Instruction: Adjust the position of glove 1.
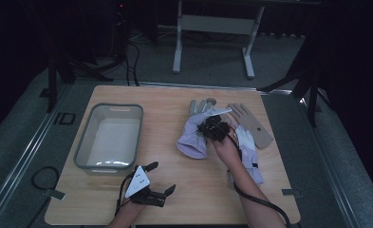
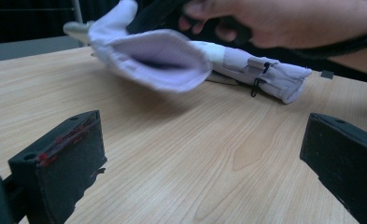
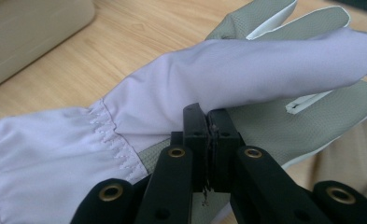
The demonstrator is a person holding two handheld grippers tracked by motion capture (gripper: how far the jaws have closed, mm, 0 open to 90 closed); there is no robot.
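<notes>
Pale lilac glove (image 1: 194, 137) with grey palm, cuff gathered.

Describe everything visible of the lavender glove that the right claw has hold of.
The lavender glove is soft pale-purple fabric with a grey mesh-textured palm side and fingers, and a gathered, stitched wrist leading to a wide open cuff. The right claw is shut on the fabric near its middle, and in the left gripper view the cuff end hangs raised above the wooden table. It sits right of the grey bin, beside a tan glove.
</notes>
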